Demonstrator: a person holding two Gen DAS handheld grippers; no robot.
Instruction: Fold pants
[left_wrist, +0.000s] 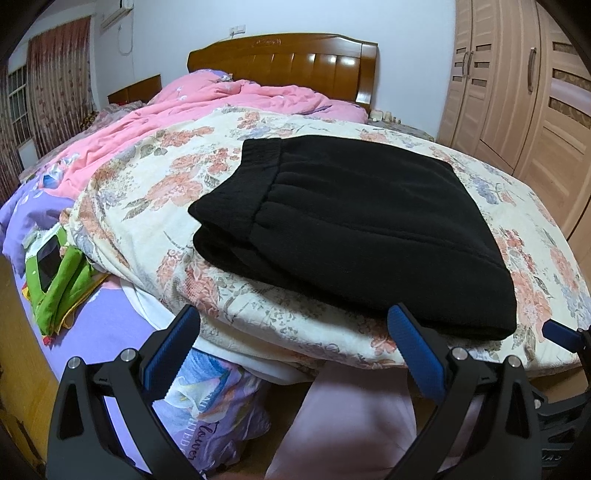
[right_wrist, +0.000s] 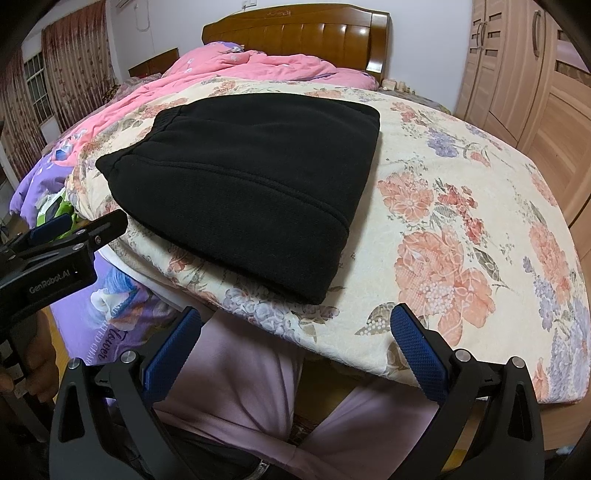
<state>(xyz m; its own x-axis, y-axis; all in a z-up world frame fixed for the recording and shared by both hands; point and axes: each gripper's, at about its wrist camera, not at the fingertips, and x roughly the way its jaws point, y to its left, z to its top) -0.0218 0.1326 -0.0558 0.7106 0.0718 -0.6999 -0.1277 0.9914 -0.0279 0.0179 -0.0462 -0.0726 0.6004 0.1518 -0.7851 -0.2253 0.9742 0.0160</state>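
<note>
Right now your black pants (left_wrist: 354, 229) lie folded into a compact, thick bundle on the floral quilt (left_wrist: 155, 206) that covers the near end of the bed, with the elastic waistband turned toward the headboard (left_wrist: 284, 62) and the folded edge facing you. Your left tongs (left_wrist: 291, 350) are spread wide and hold nothing; the right-hand blue pad (left_wrist: 413, 350) sits just at the near edge of the pants, though you cannot tell from this view whether it touches the cloth. Your right tongs (right_wrist: 295, 350) are likewise released and empty, hanging over the quilt's near edge, just short of the bundle's near corner (a little apart from it). In the right wrist view the left tongs (right_wrist: 70, 236) show at the left edge, side on, beside the quilt. Behind the quilt a pink blanket (left_wrist: 192, 110) lies rumpled toward the headboard, and a purple sheet (left_wrist: 99, 314) shows at the left side of the bed with a green item (left_wrist: 62, 284) lying on it. A wooden wardrobe (left_wrist: 517, 92) stands along the right wall, and patterned curtains (left_wrist: 59, 81) hang at the left. Below the tongs, pale pink trouser legs (right_wrist: 240, 376) of the person are visible.
</note>
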